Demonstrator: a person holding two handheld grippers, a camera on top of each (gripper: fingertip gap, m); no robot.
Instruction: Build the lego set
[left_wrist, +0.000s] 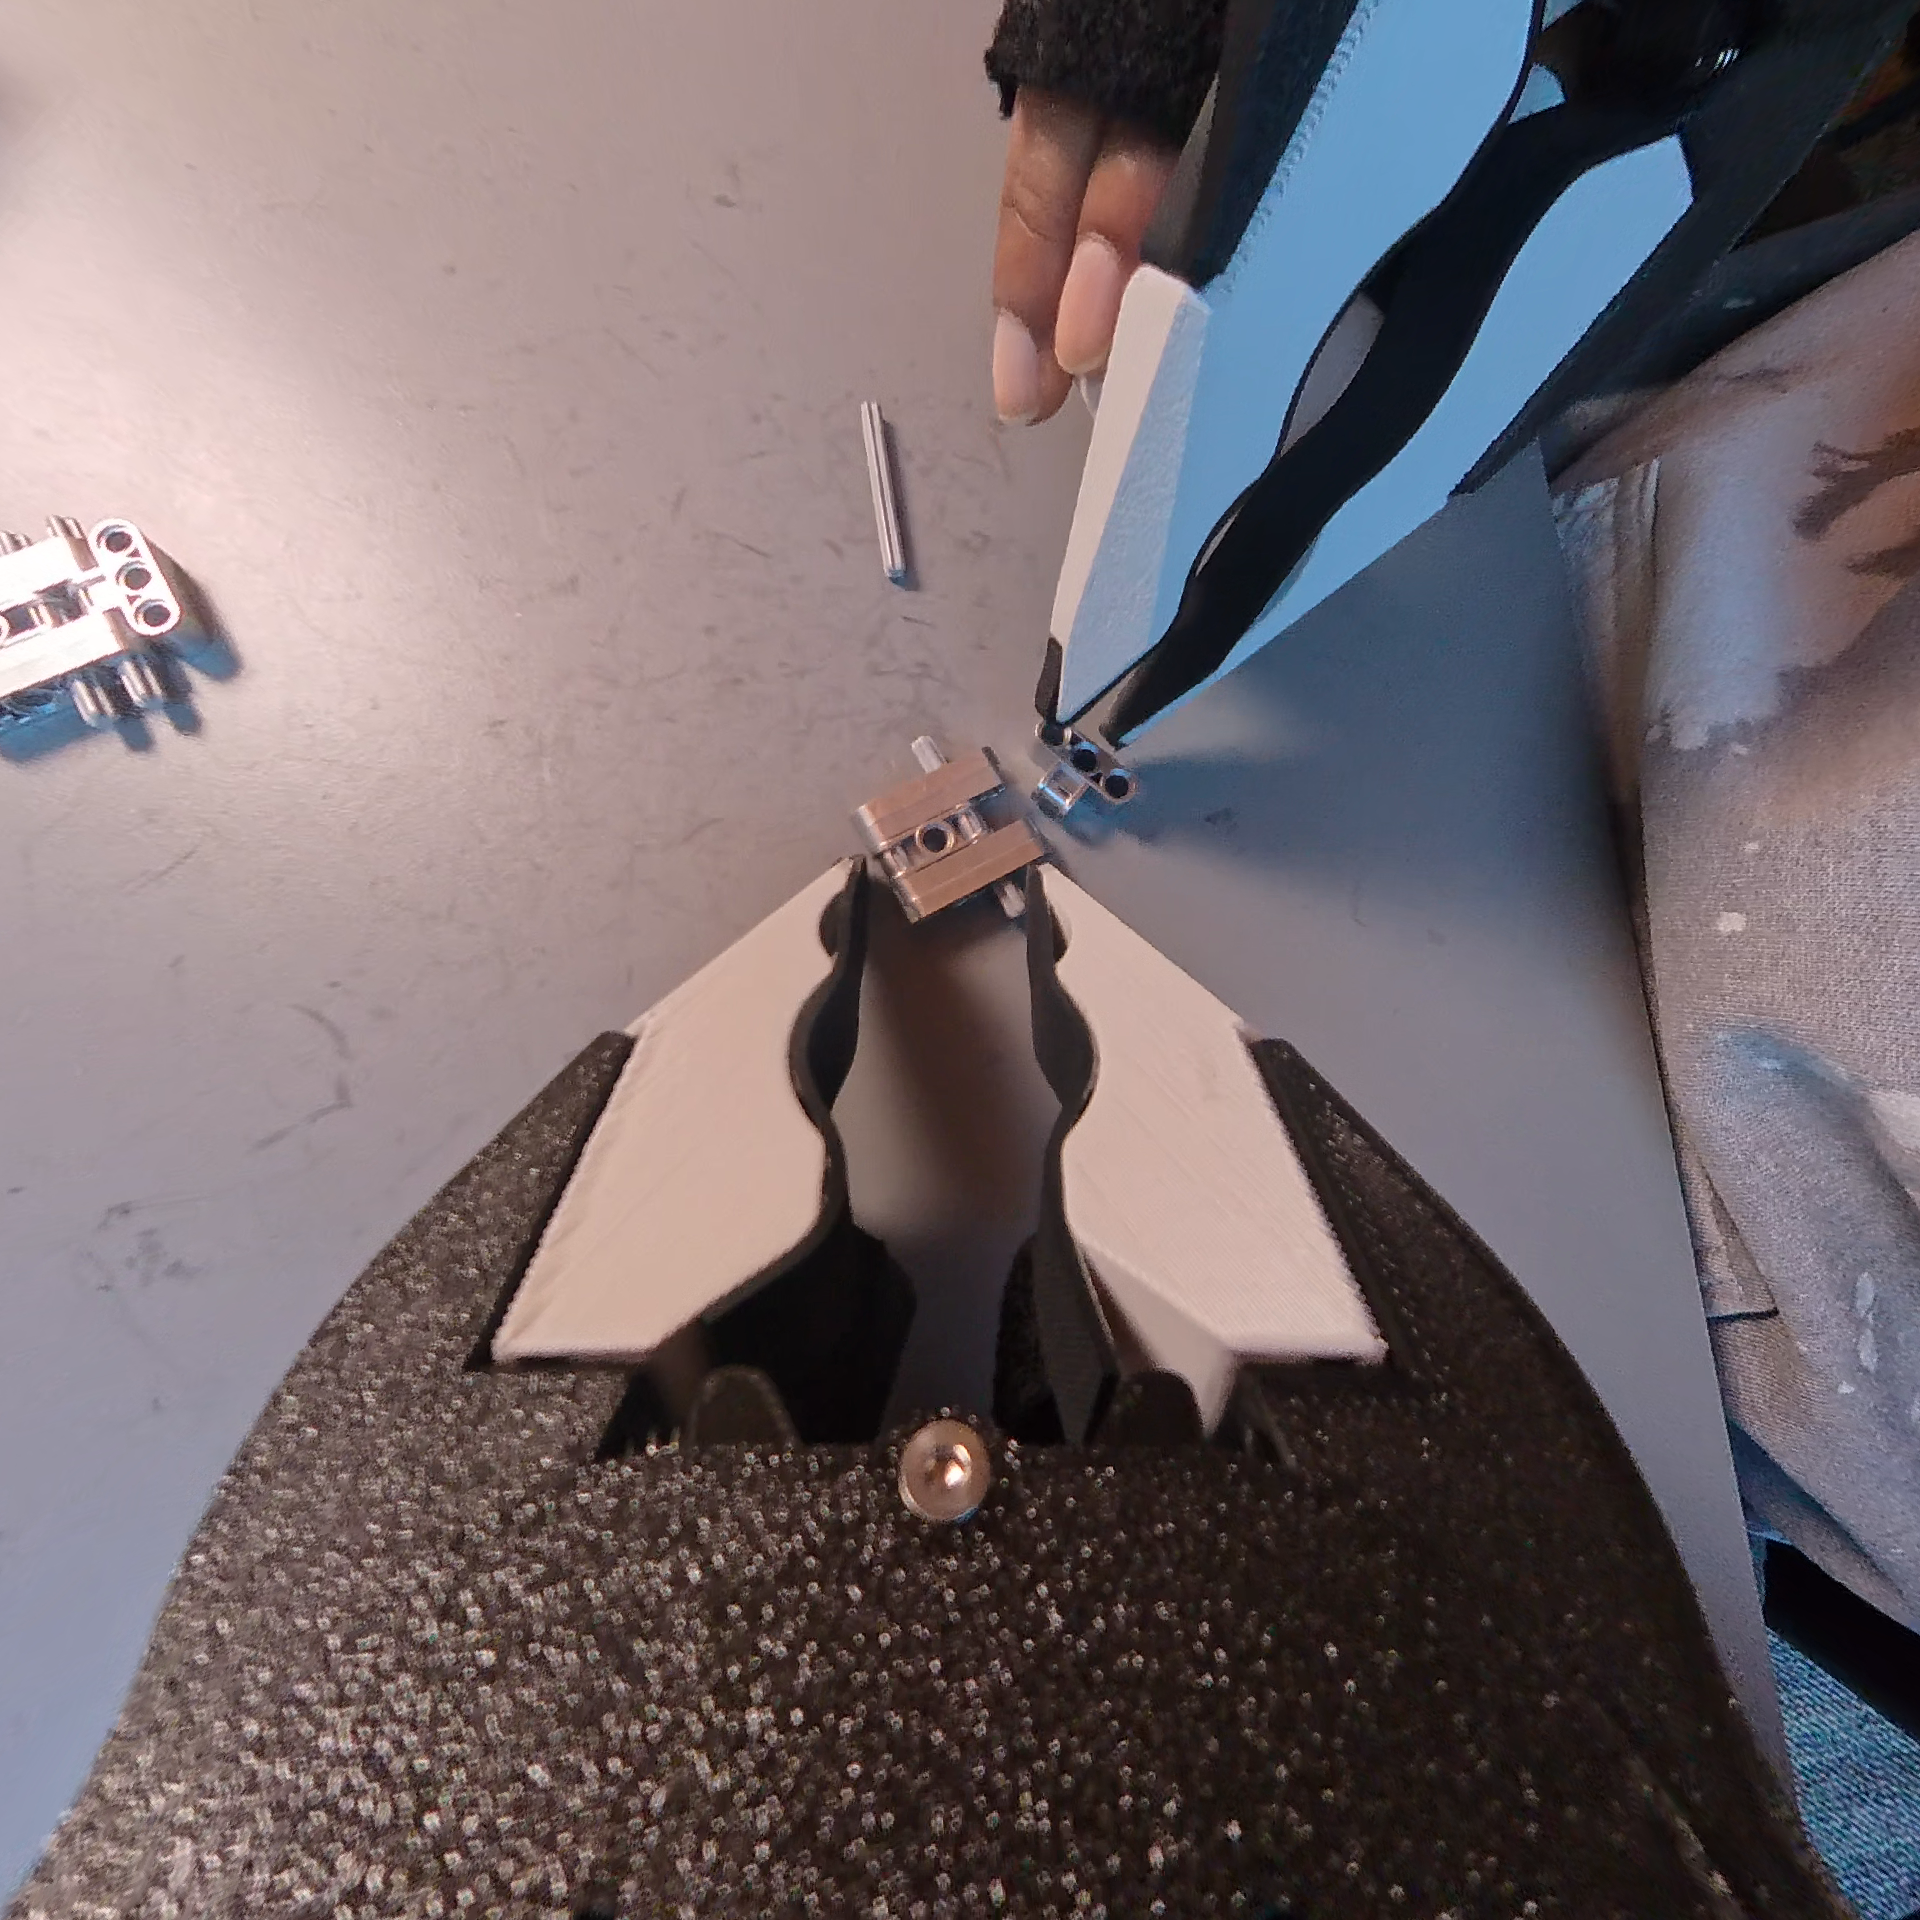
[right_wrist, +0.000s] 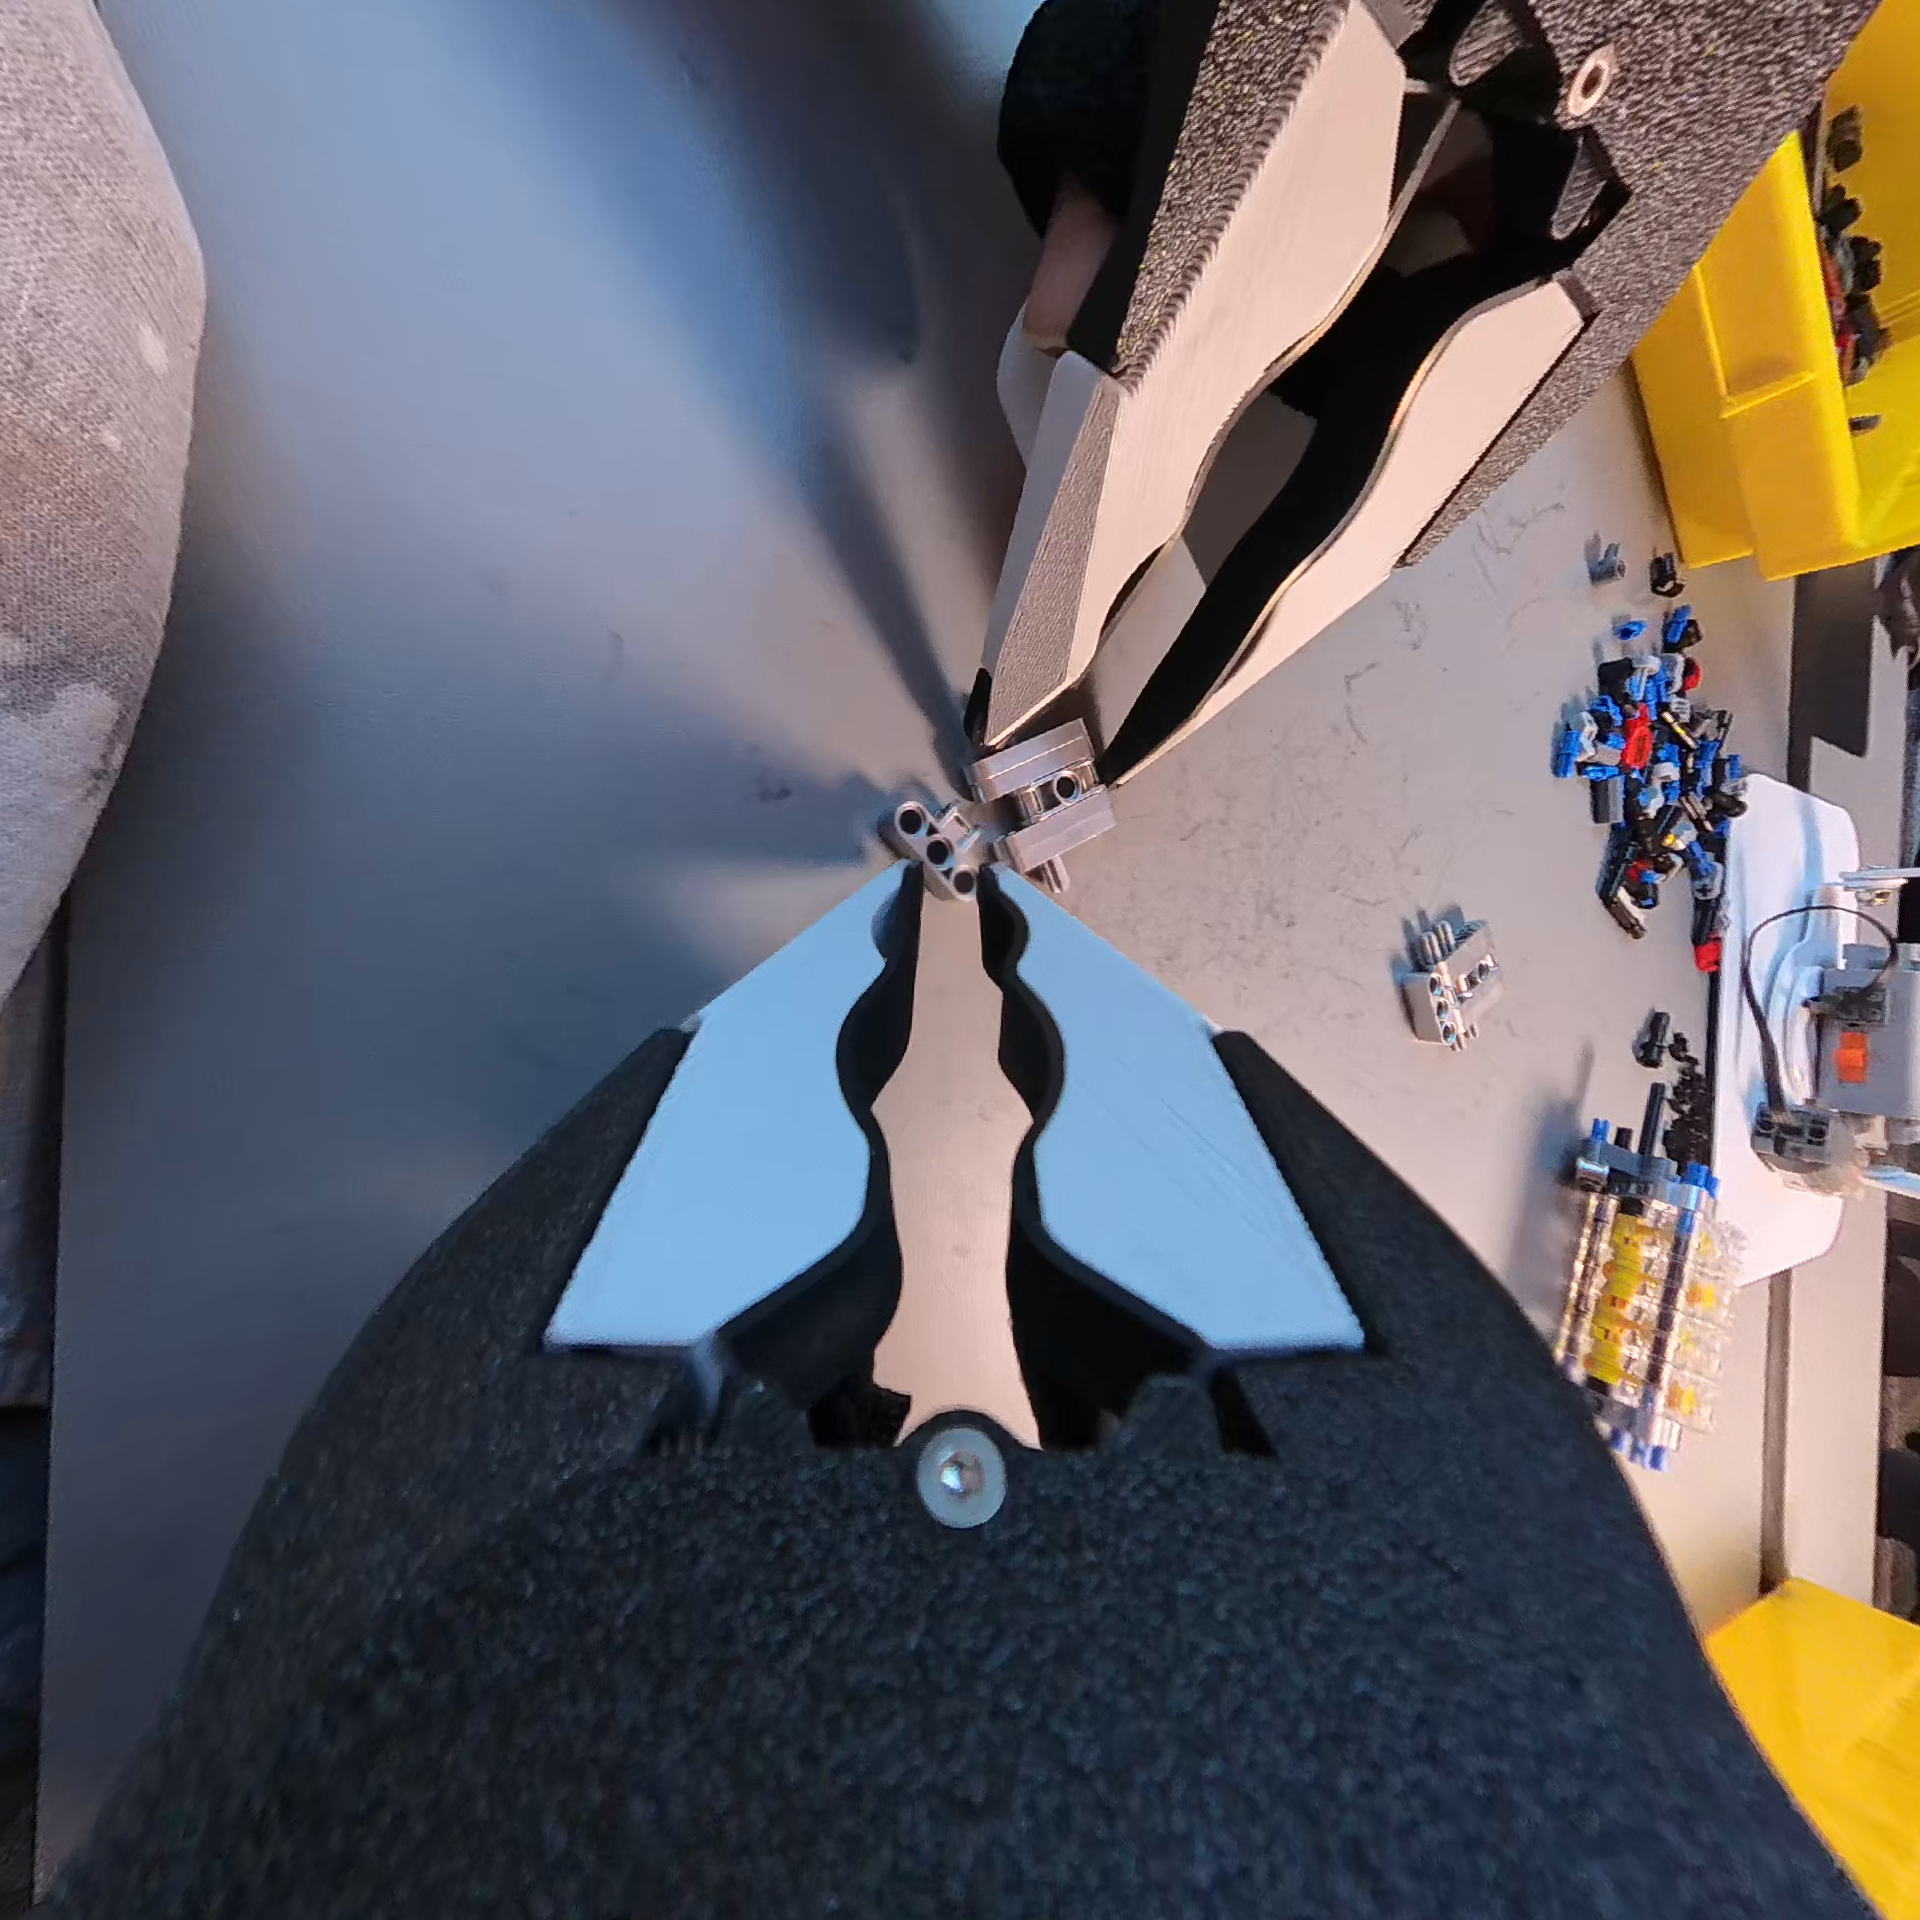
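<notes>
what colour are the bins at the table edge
Yellow plastic bins, best seen in the right wrist view.

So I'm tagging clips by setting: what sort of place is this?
Probably a hobby or lab workbench for building-brick assembly: a scuffed grey table, a pile of small loose parts, and yellow storage bins.

- A hobby or lab workbench, by the look of it: a scuffed grey table (left_wrist: 416, 312).
- A pile of small blue, black and red building-toy parts (right_wrist: 1652, 758) lies loose on it.
- Yellow storage bins (right_wrist: 1766, 395) stand at the edge.
- A half-built grey motor model (right_wrist: 1839, 1049) sits on a white sheet.
</notes>
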